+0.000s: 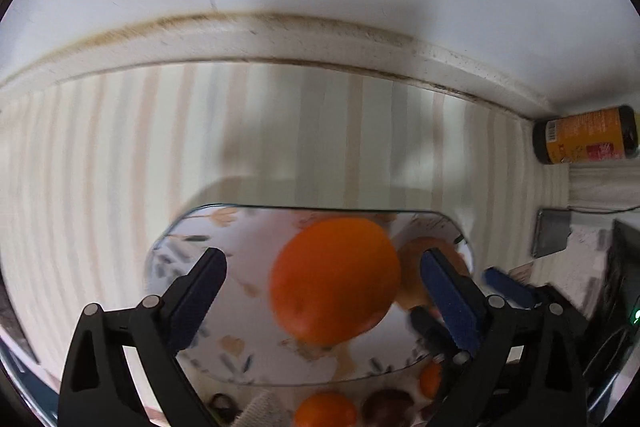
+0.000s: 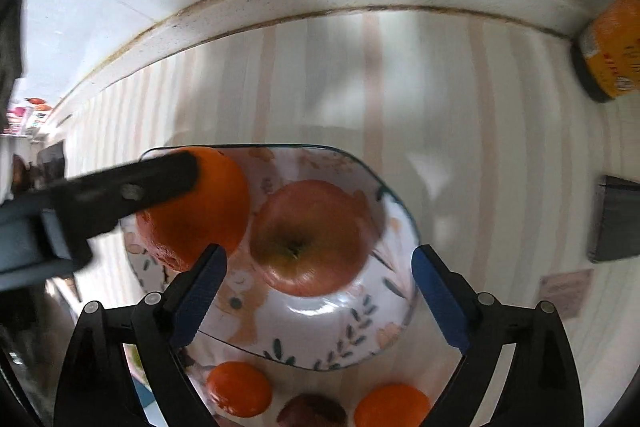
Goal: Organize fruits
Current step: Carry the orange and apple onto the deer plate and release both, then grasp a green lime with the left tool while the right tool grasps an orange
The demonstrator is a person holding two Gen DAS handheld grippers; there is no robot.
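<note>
Left gripper (image 1: 324, 291) jaws wide, pads clear of orange (image 1: 336, 279) lying between them on floral plate (image 1: 192, 239). Right gripper (image 2: 316, 287) jaws wide, apple (image 2: 308, 239) between fingers, untouched, same plate, touching orange. 2 small oranges (image 2: 240, 389) plus dark fruit (image 2: 312, 411) below plate, near right gripper base. Orange-label jar (image 1: 586, 135) far right.

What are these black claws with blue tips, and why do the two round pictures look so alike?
They are two hand-held grabbers, each carrying its own wide-angle camera looking along its jaws. One picture comes from the left gripper, the other from the right gripper. Both look down on a flowered plate on a striped cloth. On the plate lie an orange and an apple. Both sets of jaws stand open; nothing is held. Smaller fruits wait beside the plate.
</note>
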